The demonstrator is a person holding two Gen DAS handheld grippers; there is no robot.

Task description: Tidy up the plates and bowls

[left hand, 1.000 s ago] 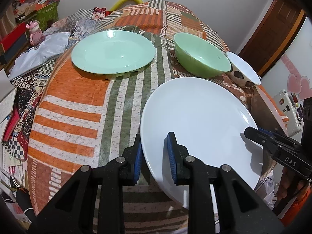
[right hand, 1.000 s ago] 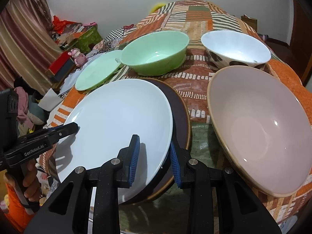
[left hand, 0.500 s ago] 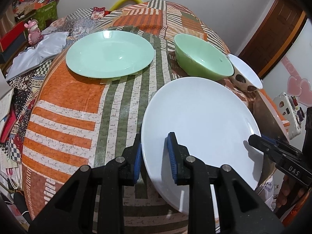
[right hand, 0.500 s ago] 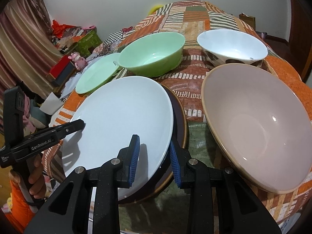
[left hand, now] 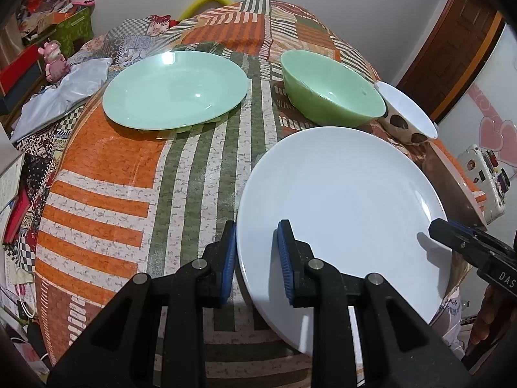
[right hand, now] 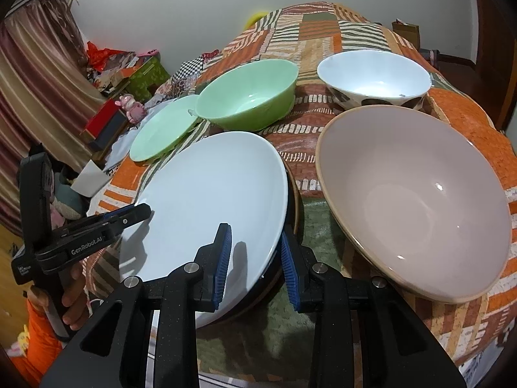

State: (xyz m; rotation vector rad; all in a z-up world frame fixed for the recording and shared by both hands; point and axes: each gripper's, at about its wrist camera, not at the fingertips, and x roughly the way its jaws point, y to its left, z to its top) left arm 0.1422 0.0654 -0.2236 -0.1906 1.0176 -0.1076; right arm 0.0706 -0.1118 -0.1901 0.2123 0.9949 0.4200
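Note:
A white plate is held up tilted off the table by both grippers. My left gripper is shut on its left rim. My right gripper is shut on its right rim; a dark plate lies just under it. A light green plate lies at the far left, a green bowl and a spotted white bowl stand behind. A large beige bowl sits at the right.
The table carries a striped orange, green and white cloth. Beyond its left edge lie a white cloth, a pink toy and boxes. A wooden door is at the far right.
The white plate has risen a little and tilted, both grippers still on its rims. The views have shifted slightly closer to the green dishes.

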